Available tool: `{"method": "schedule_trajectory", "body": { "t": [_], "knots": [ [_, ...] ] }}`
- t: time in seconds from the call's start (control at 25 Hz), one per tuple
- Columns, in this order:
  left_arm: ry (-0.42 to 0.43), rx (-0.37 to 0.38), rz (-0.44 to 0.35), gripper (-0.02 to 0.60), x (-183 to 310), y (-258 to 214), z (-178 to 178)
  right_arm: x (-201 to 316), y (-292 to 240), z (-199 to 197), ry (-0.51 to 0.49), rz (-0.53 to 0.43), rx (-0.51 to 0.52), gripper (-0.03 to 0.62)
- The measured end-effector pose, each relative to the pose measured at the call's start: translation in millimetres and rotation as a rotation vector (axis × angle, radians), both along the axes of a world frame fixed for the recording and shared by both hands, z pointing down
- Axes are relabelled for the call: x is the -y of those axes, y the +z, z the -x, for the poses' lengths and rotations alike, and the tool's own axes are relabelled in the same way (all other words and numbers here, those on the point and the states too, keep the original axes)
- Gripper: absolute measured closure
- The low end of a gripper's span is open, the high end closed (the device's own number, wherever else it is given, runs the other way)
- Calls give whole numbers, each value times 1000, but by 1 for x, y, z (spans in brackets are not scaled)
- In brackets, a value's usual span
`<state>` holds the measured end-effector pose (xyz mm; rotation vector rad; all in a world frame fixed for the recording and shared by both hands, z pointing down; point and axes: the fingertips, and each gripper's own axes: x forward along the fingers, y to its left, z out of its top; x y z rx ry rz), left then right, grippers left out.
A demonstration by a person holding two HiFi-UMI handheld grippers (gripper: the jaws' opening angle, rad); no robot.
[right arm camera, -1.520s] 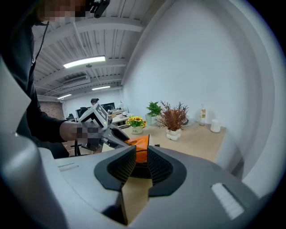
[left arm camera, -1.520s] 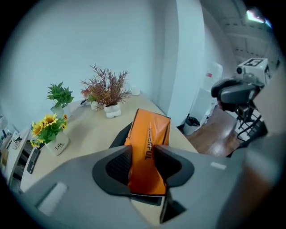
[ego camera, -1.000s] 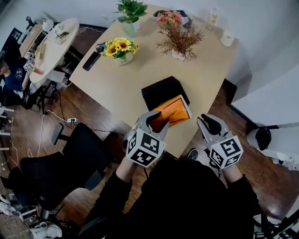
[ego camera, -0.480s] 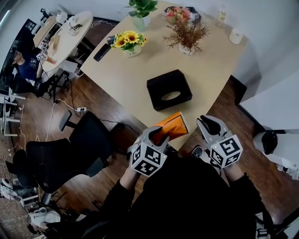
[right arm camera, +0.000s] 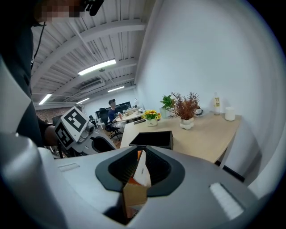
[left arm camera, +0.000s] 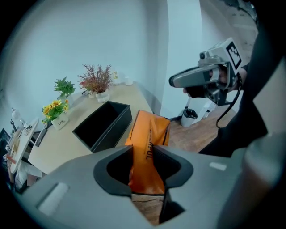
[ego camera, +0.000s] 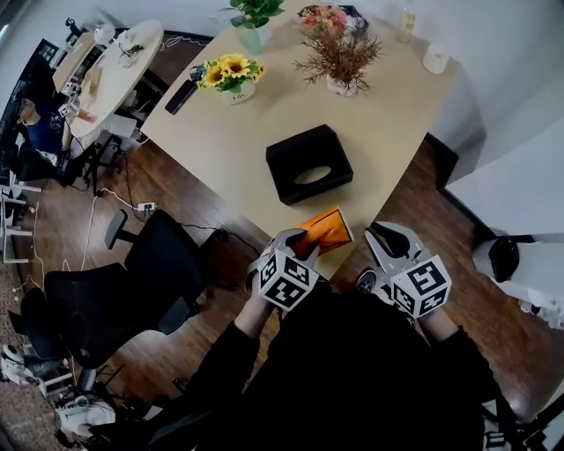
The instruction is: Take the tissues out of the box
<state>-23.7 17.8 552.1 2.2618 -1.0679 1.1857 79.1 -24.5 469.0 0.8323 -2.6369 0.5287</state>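
A black tissue box sits on the light wooden table, its oval opening facing up and uncovered. My left gripper is shut on one end of an orange tissue pack, which hangs over the table's near edge, clear of the box. In the left gripper view the pack is pinched between the jaws of the left gripper, with the box beyond it. My right gripper hovers to the right of the pack, off the table's edge. Its jaws stand slightly apart with nothing between them.
At the table's far end stand a sunflower vase, a dried plant, a green plant and a white roll. A black office chair is at the left on the wood floor. A person sits at a far round table.
The left gripper has drawn the orange pack back from above the box to the table's near edge, baring the box's opening. The right gripper has stayed beside it.
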Motion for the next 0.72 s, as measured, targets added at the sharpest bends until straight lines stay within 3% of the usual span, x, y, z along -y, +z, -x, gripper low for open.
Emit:
{"method": "schedule_trajectory", "body": {
  "t": [0.48,0.72],
  "knots": [
    [87,-17,35,459,46,30,-2,9,19,-18,105,67,-73,537],
    [107,-15,79,453,52,48,1,8,26,-9,105,83,-104,539]
  ]
}}
